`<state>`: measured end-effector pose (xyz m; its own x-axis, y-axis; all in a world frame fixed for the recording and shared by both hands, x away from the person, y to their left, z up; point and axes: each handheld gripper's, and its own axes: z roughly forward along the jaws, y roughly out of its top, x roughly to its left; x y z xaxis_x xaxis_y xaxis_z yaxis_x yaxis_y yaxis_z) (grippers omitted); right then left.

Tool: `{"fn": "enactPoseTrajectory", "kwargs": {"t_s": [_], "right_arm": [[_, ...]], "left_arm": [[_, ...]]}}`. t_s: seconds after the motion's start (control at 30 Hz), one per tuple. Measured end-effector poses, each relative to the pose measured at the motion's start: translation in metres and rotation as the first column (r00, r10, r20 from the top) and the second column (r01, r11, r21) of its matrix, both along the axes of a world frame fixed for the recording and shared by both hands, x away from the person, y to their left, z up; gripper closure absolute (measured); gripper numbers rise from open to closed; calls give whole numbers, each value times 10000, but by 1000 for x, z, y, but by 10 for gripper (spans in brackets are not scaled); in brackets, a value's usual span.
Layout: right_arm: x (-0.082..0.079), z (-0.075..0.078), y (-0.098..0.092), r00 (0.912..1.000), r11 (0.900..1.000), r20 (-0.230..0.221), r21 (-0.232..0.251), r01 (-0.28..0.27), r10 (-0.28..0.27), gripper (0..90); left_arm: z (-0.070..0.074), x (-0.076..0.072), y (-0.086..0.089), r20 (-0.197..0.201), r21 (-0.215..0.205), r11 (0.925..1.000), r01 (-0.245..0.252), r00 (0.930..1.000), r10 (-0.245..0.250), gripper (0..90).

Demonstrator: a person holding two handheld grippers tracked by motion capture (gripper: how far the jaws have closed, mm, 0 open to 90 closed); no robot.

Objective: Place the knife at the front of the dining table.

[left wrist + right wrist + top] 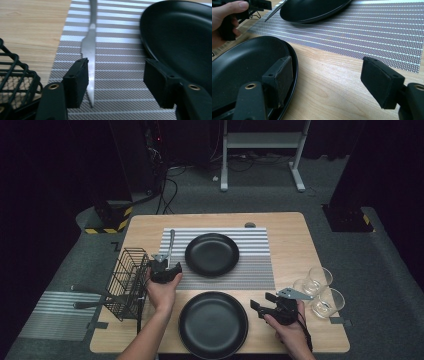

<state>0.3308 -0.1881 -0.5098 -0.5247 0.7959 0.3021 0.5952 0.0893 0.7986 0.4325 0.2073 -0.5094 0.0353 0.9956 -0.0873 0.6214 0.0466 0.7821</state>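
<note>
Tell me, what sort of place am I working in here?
Likely a lab or studio mock-up of a dining table: a wooden table set with black plates and a striped placemat, ringed by dark curtains, floor cables and a metal stand.

Two black plates (212, 254) (213, 324), two clear glasses (318, 279) (330, 302), one knife (169, 243), one striped placemat (255, 270) and one black wire basket (127, 281) share a single wooden table (295, 245), where a person holds two handheld grippers (164, 268) (264, 303).
</note>
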Motion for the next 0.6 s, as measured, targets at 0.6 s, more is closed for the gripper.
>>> {"fn": "enactPoseTrajectory", "kwargs": {"t_s": [0.6], "right_arm": [[1, 13, 8, 9994, 9998, 289, 56, -181, 179, 209]], "left_arm": [[10, -40, 6, -103, -242, 9810, 1927, 9811, -1930, 259]]}}
